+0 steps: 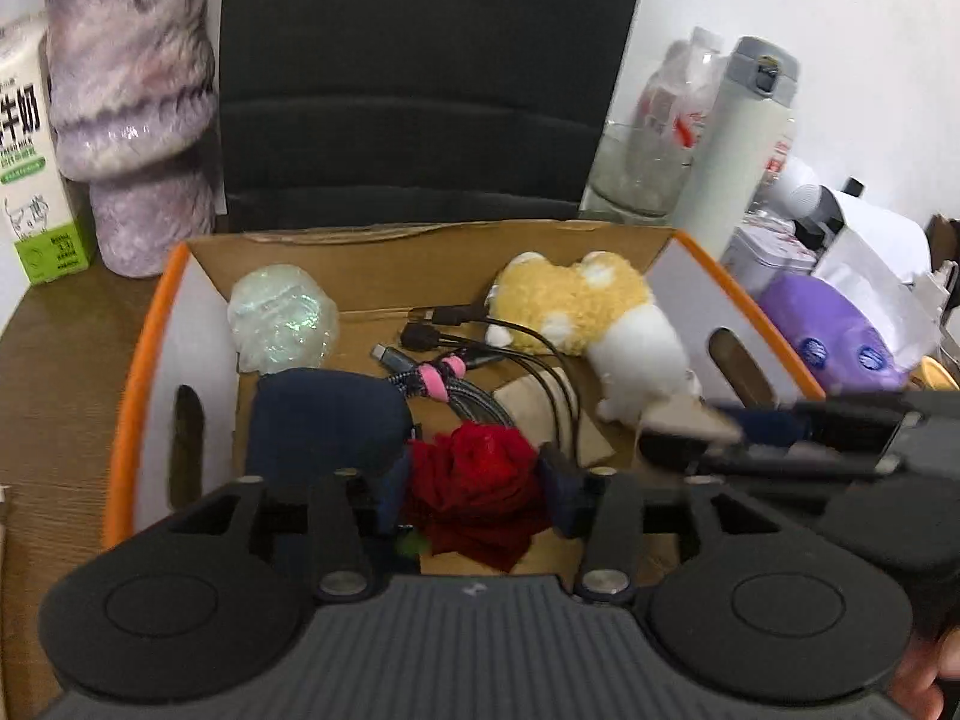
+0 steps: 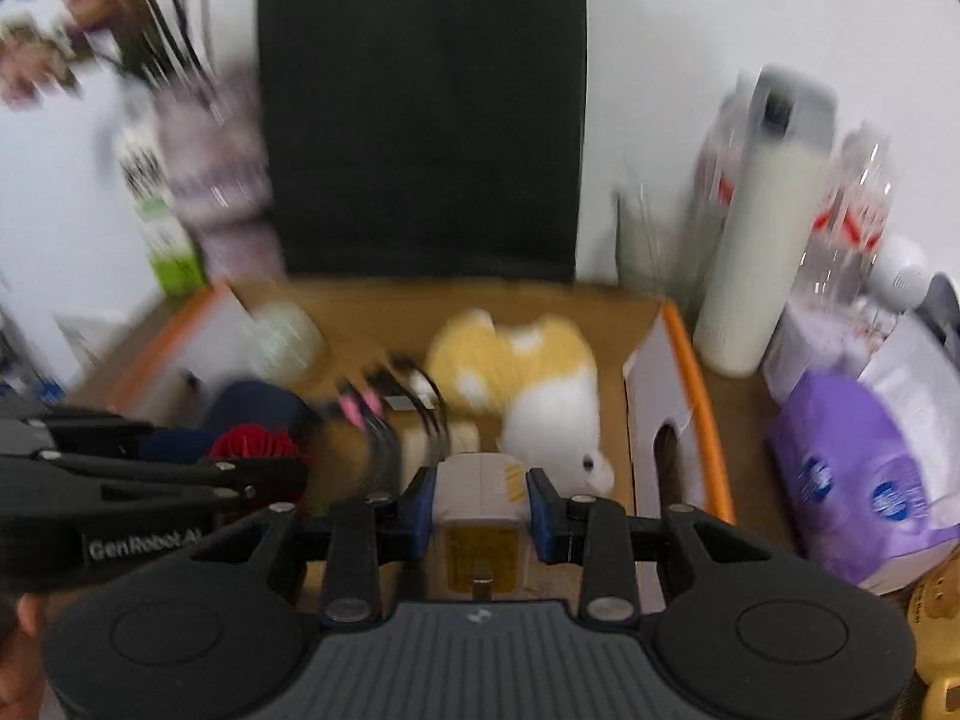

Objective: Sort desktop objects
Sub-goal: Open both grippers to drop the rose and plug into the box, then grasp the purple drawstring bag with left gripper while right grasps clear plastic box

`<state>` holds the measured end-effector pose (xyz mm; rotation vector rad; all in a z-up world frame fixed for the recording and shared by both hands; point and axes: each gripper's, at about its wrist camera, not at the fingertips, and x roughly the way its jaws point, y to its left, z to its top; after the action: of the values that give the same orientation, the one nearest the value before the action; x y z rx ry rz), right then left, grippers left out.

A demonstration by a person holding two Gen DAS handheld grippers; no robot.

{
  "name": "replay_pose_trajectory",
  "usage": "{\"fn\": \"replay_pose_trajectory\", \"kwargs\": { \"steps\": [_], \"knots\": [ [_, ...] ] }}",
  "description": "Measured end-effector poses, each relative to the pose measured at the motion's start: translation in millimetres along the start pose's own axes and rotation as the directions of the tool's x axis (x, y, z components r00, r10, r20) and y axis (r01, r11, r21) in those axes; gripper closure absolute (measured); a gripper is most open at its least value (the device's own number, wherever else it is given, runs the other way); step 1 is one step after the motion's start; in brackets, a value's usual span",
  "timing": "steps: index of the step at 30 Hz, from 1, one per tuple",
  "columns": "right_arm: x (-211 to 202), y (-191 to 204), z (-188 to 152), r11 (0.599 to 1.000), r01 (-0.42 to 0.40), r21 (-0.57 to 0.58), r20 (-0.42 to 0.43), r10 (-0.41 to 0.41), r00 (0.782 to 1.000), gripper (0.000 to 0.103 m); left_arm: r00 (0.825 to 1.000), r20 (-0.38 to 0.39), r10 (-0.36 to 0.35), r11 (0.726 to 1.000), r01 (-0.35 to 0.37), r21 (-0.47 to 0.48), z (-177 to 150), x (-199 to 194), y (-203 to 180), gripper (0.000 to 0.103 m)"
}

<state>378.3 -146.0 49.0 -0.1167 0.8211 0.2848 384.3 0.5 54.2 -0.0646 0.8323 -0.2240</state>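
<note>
The right gripper (image 2: 479, 507) holds a small cream plug block (image 2: 480, 495) just above the orange-edged cardboard box (image 2: 690, 360), while the left gripper (image 1: 474, 489), half open, straddles the red cloth rose (image 1: 474, 480) inside.

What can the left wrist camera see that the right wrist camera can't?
Only the left wrist view shows the left tool from behind with the red cloth flower between its fingers, and the print on the milk carton.

Only the right wrist view shows the right tool gripping a small white charger block, seen head-on.

Both show the cardboard box, the yellow and white plush toy, the cables, the purple pack and the white flask.
</note>
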Motion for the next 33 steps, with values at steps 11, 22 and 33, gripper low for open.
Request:
{"fn": "replay_pose_trajectory", "kwargs": {
  "steps": [11,22,33],
  "knots": [
    [-37,-25,14,0.995,-0.068,0.071,0.065,0.064,0.996,0.054,0.996,0.086,0.006,0.999,-0.002,-0.042,18,-57,13,0.018],
    [-111,-6,-84,0.999,-0.014,0.036,0.177,0.007,0.984,0.042,0.960,0.243,0.141,0.985,-0.112,-0.128,-105,-150,-10,0.007],
    [-181,12,-250,0.998,-0.063,0.028,0.211,0.056,0.976,0.023,0.954,0.265,0.143,0.990,-0.142,-0.022,-270,-197,-45,0.000]
  ]
}}
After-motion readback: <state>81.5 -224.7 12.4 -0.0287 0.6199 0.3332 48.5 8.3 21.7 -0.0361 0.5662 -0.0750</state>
